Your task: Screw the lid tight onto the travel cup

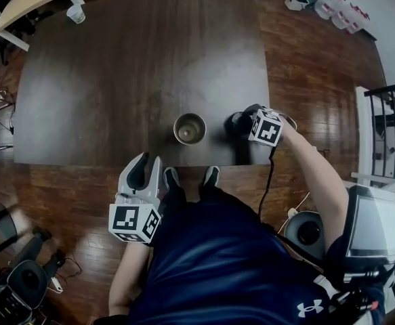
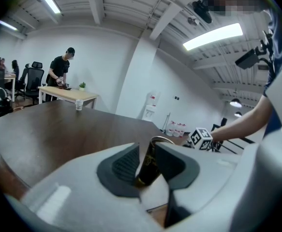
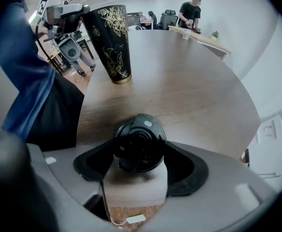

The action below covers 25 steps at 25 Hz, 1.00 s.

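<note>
The right gripper (image 3: 141,159) seems to pinch the black lid (image 3: 140,141) on the table (image 1: 116,66) beside the open travel cup (image 1: 190,128), but the left gripper (image 1: 148,164) is nearly closed, empty and away from it, so the loose cup could tip or spin.

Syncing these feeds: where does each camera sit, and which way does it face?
Head view: on the head, facing steeply down at table, cup, both grippers; arms, lap show.
Left gripper view: on the left gripper, facing across the table, past its jaws, to the cup; right forearm shows.
Right gripper view: on the right gripper, facing down at the lid its jaws grip; torso shows.
All show the cup.
</note>
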Tool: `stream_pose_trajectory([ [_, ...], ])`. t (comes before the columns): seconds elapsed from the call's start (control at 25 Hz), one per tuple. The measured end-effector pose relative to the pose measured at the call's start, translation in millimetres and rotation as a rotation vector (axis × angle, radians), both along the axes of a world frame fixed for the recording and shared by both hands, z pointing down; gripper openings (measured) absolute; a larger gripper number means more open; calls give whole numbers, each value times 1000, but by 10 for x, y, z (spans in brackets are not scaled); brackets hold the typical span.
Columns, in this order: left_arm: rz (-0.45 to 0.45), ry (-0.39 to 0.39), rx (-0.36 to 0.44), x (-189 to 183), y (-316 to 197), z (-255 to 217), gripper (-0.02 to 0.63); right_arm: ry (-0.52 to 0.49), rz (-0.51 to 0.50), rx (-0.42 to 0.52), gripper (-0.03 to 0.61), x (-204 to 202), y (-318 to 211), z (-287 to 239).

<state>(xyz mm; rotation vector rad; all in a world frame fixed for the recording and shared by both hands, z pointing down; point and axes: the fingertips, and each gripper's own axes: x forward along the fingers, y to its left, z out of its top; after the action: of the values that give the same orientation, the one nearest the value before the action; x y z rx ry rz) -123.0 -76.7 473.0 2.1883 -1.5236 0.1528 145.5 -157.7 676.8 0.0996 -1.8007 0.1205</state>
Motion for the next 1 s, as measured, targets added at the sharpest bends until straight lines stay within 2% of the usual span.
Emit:
stream_pose_trajectory([
  [0.16, 27, 2, 5, 36, -48, 9, 101, -23, -34, 100, 331, -67, -9, -238],
  [0.28, 59, -4, 2, 133, -95, 52, 101, -81, -48, 175, 331, -153, 2, -568],
  [0.4, 127, -47, -20, 272, -118, 218, 103, -175, -8, 141, 332, -298, 94, -988],
  [0.48, 198, -101, -30, 378, -109, 365, 142, -234, 19, 89, 331, -443, 181, -1300],
  [0.56, 281, -184, -11, 473, -108, 501, 207, -261, -19, 79, 333, -652, 225, -1622],
  [0.68, 405, -304, 24, 616, -166, 704, 277, -235, -145, 90, 333, -1017, 222, -1961],
  [0.84, 501, -331, 37, 763, -328, 905, 330, -164, -257, 53, 333, -1453, 217, -1983],
  [1.0, 587, -358, 67, 861, -524, 961, 383, -61, -382, 32, 333, -1664, 226, -1821],
])
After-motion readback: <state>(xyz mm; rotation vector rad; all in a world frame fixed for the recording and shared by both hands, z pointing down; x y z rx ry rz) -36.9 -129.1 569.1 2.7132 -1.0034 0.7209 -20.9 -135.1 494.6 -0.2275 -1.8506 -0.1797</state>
